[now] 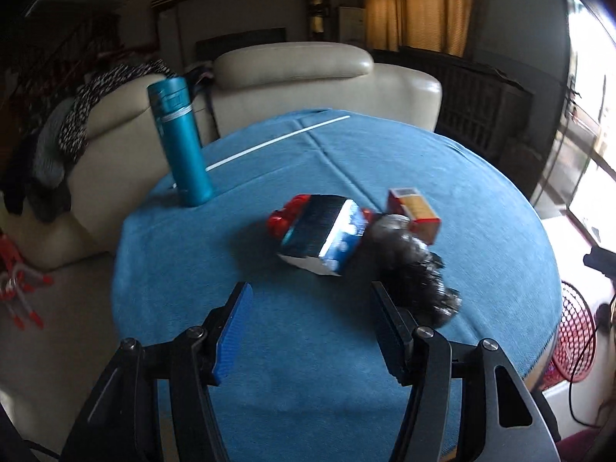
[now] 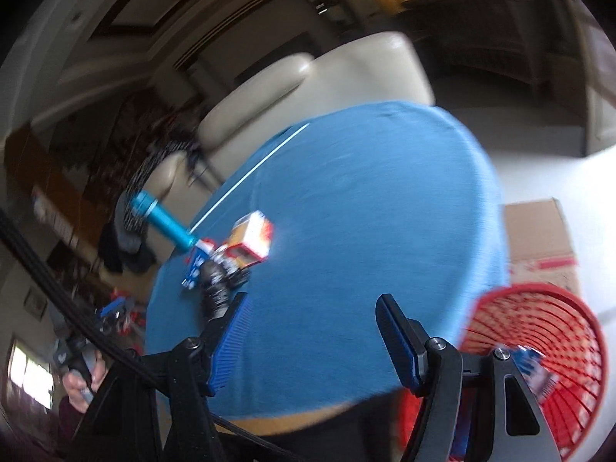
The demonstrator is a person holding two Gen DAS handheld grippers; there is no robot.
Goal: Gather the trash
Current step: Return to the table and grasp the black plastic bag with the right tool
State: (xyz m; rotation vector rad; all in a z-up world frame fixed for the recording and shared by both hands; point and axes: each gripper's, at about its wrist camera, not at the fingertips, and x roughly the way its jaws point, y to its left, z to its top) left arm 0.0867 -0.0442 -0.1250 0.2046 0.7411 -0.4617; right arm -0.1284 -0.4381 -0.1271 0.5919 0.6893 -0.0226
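On the round table with a blue cloth (image 1: 300, 346) lies a pile of trash: a blue, silver and white carton (image 1: 327, 236), a red wrapper (image 1: 288, 215) behind it, an orange-red small box (image 1: 417, 211) and a crumpled black bag (image 1: 419, 269). My left gripper (image 1: 308, 292) is open and empty, just short of the carton. My right gripper (image 2: 310, 304) is open and empty over the table's near edge, tilted. The same pile shows in the right wrist view: the box (image 2: 252, 240), the black bag (image 2: 219, 285). A red mesh bin (image 2: 535, 354) stands beside the table and holds a blue-white packet (image 2: 535, 369).
A teal bottle (image 1: 181, 142) stands upright at the table's far left. A cream sofa (image 1: 292, 73) with clothes on it is behind the table. A cardboard box (image 2: 539, 242) sits on the floor behind the red bin. The bin also shows in the left wrist view (image 1: 573, 335).
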